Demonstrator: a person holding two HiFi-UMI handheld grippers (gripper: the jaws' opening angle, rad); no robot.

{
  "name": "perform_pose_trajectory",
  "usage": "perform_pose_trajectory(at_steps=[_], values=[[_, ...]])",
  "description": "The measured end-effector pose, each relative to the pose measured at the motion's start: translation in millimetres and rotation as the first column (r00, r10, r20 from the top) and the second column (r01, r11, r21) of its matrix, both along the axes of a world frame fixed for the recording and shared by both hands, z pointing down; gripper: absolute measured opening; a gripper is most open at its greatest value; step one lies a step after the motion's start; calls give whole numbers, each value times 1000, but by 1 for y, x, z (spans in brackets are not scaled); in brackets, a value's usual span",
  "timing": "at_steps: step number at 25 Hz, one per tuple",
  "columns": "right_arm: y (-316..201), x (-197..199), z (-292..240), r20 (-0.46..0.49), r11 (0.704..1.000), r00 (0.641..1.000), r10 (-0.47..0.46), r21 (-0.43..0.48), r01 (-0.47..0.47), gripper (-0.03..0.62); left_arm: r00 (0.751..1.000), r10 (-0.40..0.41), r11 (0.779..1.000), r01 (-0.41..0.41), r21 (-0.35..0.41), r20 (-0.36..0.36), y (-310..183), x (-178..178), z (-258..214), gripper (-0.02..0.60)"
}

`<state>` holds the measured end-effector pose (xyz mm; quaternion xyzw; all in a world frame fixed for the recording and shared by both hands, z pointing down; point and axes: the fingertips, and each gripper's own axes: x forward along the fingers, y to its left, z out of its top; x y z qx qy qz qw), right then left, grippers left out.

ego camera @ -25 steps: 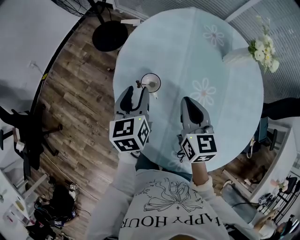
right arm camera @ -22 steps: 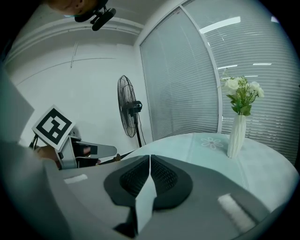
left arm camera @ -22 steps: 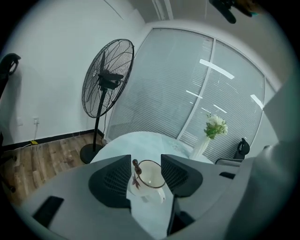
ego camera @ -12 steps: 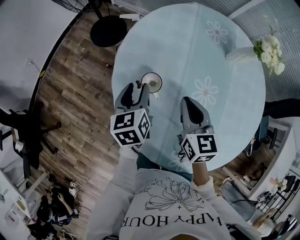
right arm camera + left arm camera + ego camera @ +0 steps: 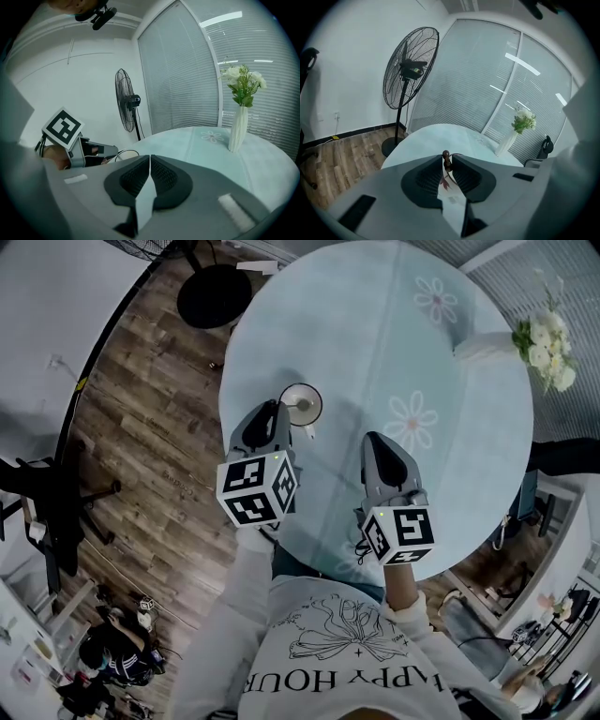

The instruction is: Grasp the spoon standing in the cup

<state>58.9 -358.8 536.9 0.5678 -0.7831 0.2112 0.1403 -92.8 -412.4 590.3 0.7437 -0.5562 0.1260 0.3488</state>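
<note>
A small pale cup [image 5: 302, 403] stands near the left edge of the round light-blue table [image 5: 375, 324]. In the left gripper view the spoon [image 5: 446, 157], thin with a dark knob on top, stands upright between the jaw tips. My left gripper [image 5: 447, 159] is closing on that handle, and the tips touch it on both sides. From above, the left gripper [image 5: 279, 411] reaches the cup's left rim and hides the spoon. My right gripper [image 5: 376, 441] hovers over the table to the right, shut and empty, and its camera sees the cup rim [image 5: 126, 153].
A white vase of flowers [image 5: 536, 337] stands at the table's far right edge. A floor fan [image 5: 410, 61] stands beyond the table on the wooden floor, with its round base [image 5: 214, 294] seen from above. A dark chair [image 5: 52, 498] is at the left.
The left gripper's jaws have narrowed from wide apart to close around the spoon handle by the cup. The right gripper has stayed where it was.
</note>
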Motion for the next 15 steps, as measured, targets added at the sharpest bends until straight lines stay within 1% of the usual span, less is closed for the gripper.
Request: perform_pose_trajectory(at_steps=[2,15], values=[[-1,2,1,0,1000,1000,4,-1,-4,18,1000,-4,1000,4,3,1,-1,1,0,52],[-1,4,-3,5,1000,1000,22,10,-22,18,998,-17,999,19,34,-59,-2,1,-9,51]])
